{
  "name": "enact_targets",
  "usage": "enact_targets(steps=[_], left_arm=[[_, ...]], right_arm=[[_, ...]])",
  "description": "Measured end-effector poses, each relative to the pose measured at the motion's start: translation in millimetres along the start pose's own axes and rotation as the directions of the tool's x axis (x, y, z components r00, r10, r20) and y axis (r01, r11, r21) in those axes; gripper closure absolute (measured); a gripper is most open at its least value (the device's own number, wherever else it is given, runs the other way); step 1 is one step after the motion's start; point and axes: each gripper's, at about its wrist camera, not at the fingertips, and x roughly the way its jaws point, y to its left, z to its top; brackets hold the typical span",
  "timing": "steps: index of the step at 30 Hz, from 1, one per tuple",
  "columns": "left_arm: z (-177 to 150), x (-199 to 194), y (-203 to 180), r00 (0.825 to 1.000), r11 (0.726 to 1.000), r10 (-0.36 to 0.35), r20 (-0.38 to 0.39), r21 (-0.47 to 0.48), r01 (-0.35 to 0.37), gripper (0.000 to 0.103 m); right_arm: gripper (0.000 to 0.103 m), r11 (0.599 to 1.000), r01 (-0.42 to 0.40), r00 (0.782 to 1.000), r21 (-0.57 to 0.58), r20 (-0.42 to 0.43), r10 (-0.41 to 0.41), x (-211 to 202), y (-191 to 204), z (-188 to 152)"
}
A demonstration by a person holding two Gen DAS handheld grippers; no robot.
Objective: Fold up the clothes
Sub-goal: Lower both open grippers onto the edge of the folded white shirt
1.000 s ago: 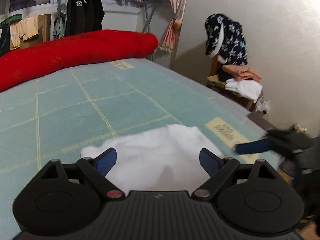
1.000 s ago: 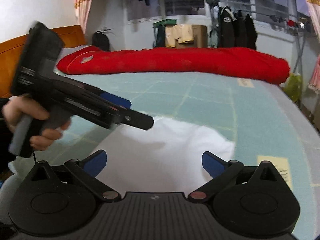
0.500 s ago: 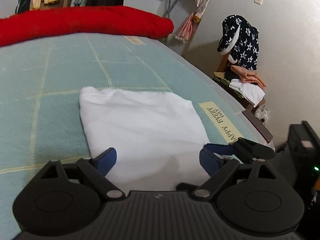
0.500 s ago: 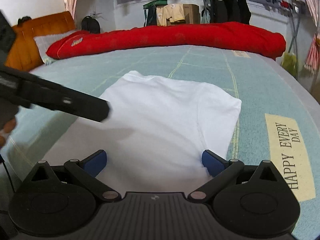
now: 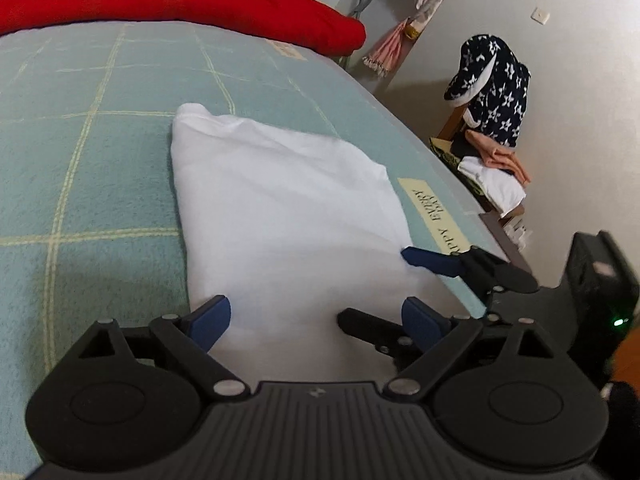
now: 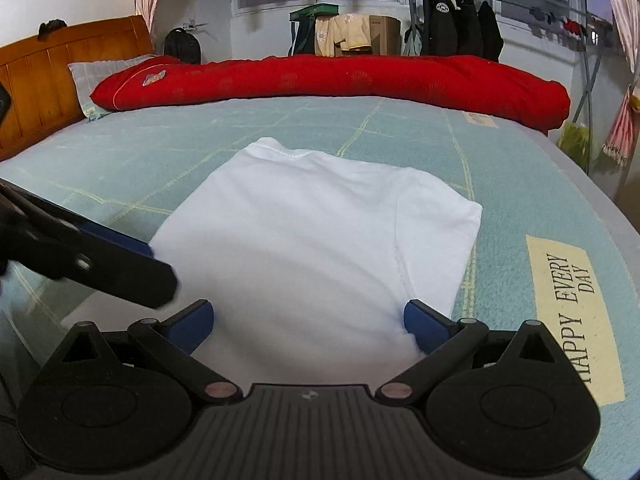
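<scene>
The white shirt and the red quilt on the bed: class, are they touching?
Apart. In the right wrist view, a broad strip of bare green bedsheet separates the white shirt from the red quilt.

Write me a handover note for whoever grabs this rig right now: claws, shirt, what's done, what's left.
Left claw: open, holding nothing, low over the near edge of the white T-shirt.
Right claw: open, holding nothing, at the same near edge, toward the "HAPPY EVERY DAY" label.
T-shirt: flat on the teal bedspread, sides apparently folded in to a rough rectangle, collar end toward the red duvet.
Done: side folds, as far as visible.
Left: probably grip the near edge and fold it toward the collar.
</scene>
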Motion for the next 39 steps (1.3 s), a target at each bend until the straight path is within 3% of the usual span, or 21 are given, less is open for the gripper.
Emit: enact_targets(steps=[4, 9, 13, 17, 20, 23, 30, 32, 35, 39], left_arm=[[2.4, -5.7, -4.3, 0.999, 1.000, -0.028, 0.037, 0.003, 0.028, 0.011], [-1.3, 13.5, 0.5, 1.000, 1.000, 0.000, -0.024, -0.027, -0.001, 0.011], [-1.7, -3.2, -3.1, 1.000, 1.000, -0.013, 0.014, -0.012, 0.013, 0.011], [-4.9, -14.2, -6.3, 0.999, 0.999, -0.040, 0.025, 0.002, 0.040, 0.010], [-14.6, -5.9, -3.0, 0.997, 0.997, -0.075, -0.023, -0.021, 0.075, 0.010], [-27.1, 2.0, 0.8, 0.997, 0.998, -0.063, -0.054, -0.034, 0.061, 0.011], [-20.5, -22.4, -14.0, 0.996, 0.996, -0.088, 0.001, 0.019, 0.088, 0.010], [-24.0, -13.6, -7.2, 0.996, 0.997, -0.079, -0.031, -0.014, 0.079, 0.010], [-33.9, -1.8, 6.0, 0.995, 0.997, -0.063, -0.081, -0.048, 0.059, 0.010], [-28.6, -13.8, 11.5, 0.996, 0.996, -0.075, -0.048, -0.056, 0.073, 0.010]], right_arm=[[0.000, 1.000, 0.003, 1.000, 0.003, 0.005, -0.003, -0.5, -0.6, -0.2], [0.000, 1.000, 0.016, 1.000, -0.017, 0.014, -0.016, -3.3, 2.7, -0.1], [0.000, 0.999, 0.030, 0.999, -0.016, 0.028, -0.029, -21.7, 8.9, 3.3], [0.000, 0.998, -0.020, 0.998, -0.055, 0.053, 0.023, -46.9, 18.7, -4.6], [0.000, 0.996, -0.049, 0.999, -0.070, 0.020, 0.050, -47.7, 25.2, -16.6], [0.000, 0.997, -0.043, 0.999, -0.063, -0.025, 0.042, -43.6, 26.0, -28.0], [0.000, 0.994, -0.087, 0.996, -0.060, -0.017, 0.086, -56.8, 34.4, -25.4], [0.000, 0.992, -0.112, 0.994, -0.058, -0.023, 0.111, -56.6, 38.1, -25.6], [0.000, 0.995, -0.089, 0.994, -0.047, -0.073, 0.086, -50.3, 38.5, -33.3], [0.000, 0.995, -0.104, 0.993, -0.010, -0.061, 0.103, -63.0, 31.6, -36.2]])
